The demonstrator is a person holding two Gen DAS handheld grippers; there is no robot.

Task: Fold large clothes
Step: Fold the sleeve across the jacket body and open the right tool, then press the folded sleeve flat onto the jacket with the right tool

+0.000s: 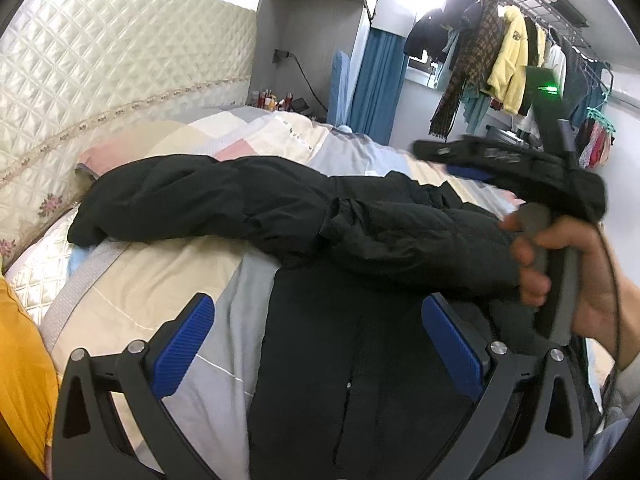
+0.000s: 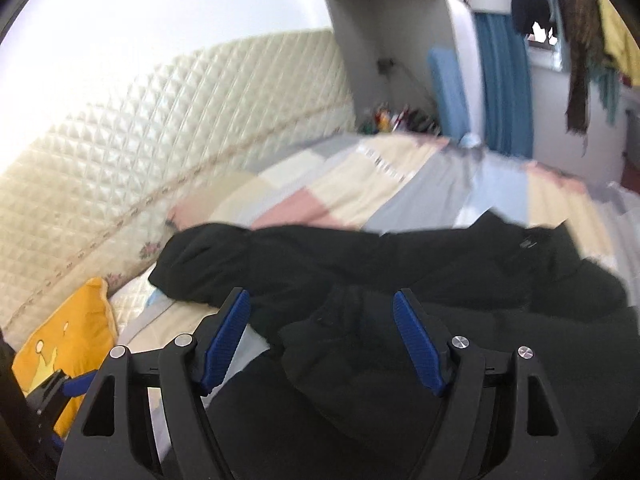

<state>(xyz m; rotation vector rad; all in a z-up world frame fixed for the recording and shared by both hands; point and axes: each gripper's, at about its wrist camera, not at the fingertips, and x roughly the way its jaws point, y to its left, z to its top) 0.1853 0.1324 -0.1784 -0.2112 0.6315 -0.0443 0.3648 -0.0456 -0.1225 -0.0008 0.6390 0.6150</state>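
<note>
A large black padded jacket [image 1: 360,232] [image 2: 400,264] lies across the patchwork bed cover [image 1: 160,280], one sleeve [image 1: 160,200] stretched out to the left toward the headboard. My left gripper [image 1: 318,304] hangs low over the jacket's front panel, jaws wide apart with only flat cloth beneath them. My right gripper [image 2: 320,296] hovers above a bunched fold of the jacket, jaws apart and nothing pressed between the blue pads [image 2: 228,332]. In the left wrist view that right gripper [image 1: 436,160] is raised at the right, its handle held by a hand [image 1: 580,296].
A cream quilted headboard [image 1: 100,60] runs along the left. A yellow cushion [image 2: 68,344] sits at the bed's near left corner. Small bottles [image 1: 276,100] stand on a bedside surface. Hanging clothes [image 1: 508,60] fill a rack at the far right, beside a blue curtain [image 1: 376,76].
</note>
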